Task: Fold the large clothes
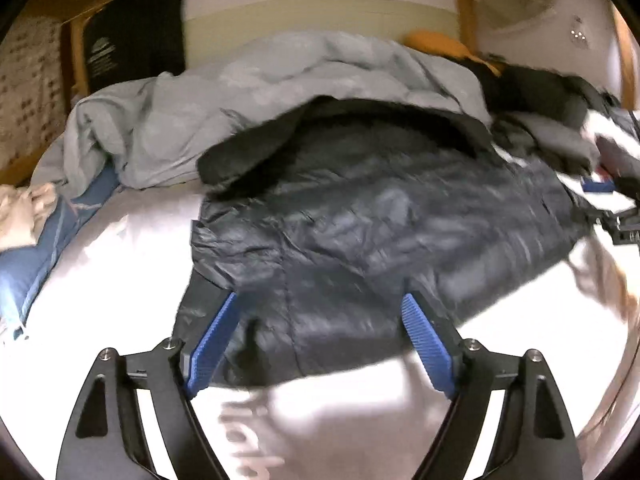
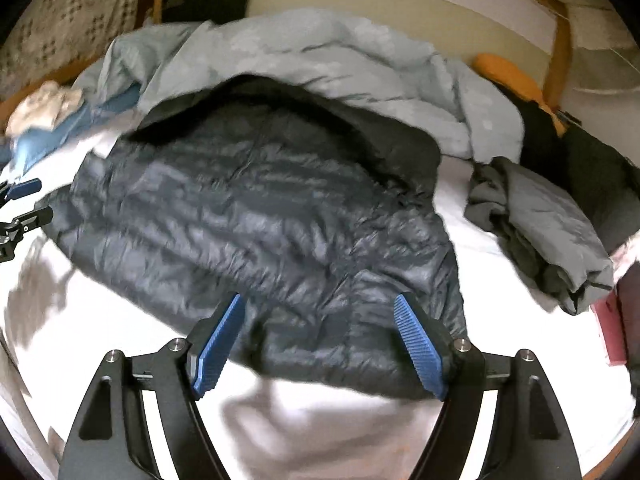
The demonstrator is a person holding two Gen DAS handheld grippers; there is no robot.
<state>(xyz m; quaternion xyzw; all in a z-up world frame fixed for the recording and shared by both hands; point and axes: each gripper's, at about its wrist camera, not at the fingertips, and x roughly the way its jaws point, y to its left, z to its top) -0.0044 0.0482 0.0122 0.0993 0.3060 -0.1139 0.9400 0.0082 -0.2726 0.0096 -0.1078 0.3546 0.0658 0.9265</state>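
Note:
A dark quilted puffer jacket (image 1: 360,220) lies spread on the white bed sheet (image 1: 120,264); it also shows in the right wrist view (image 2: 260,216). Its black hood or collar end (image 1: 256,144) points toward the far side. My left gripper (image 1: 322,308) is open, hovering above the jacket's near hem, holding nothing. My right gripper (image 2: 318,312) is open above the near hem too, holding nothing. The right gripper's tip (image 1: 600,186) shows at the left wrist view's right edge; the left gripper's tip (image 2: 24,192) shows at the right wrist view's left edge.
A light grey duvet (image 1: 256,92) is heaped behind the jacket. A grey folded garment (image 2: 540,224) and dark clothes (image 2: 592,168) lie to the right, with an orange item (image 2: 508,76) behind. Blue fabric (image 1: 64,216) and a beige cloth (image 1: 20,212) lie at left.

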